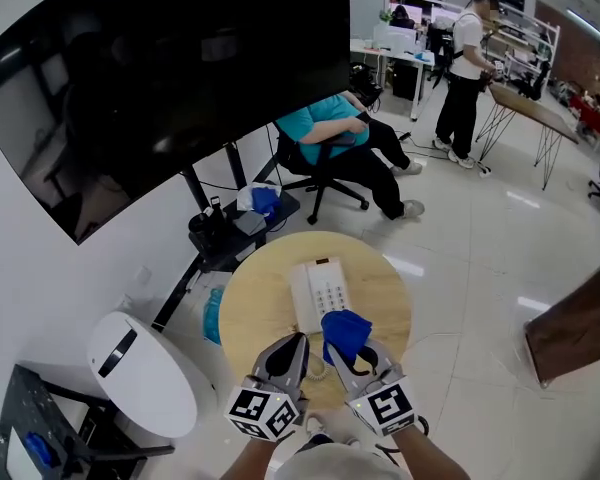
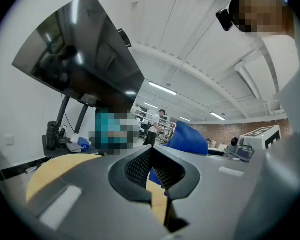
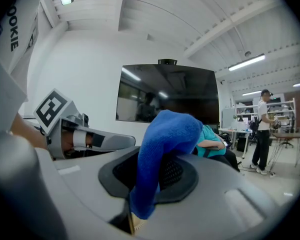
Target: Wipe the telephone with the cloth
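Looking down from the head view, you have the telephone (image 1: 318, 290) lying flat near the middle of the round wooden table (image 1: 248, 303). Its long axis runs away from you towards the table's far edge. The small dark patch is at the far end, the keypad is on the right half and a plain white strip runs along the left. Its near end is cut off from sight: the blue cloth (image 1: 346, 332) overlaps the near right corner and the tip of your left gripper (image 1: 294, 344) crosses the near left one. You cannot tell from this angle whether the cloth touches the telephone or hangs above it. Your right gripper (image 1: 342, 352) is clamped on the cloth. In the right gripper view the jaws (image 3: 149, 193) pinch a fold that bulges up over the pads and trails down between them, so the pad faces themselves are mostly covered. Your left gripper is pressed fully together with nothing between its jaws, as the left gripper view (image 2: 152, 175) shows, and there the cloth (image 2: 190, 139) appears just beyond as a blue hump. The two grippers sit side by side, close together, at the table's near edge. The telephone shows only in the head view. Your hands are cropped by the frame's lower edge.
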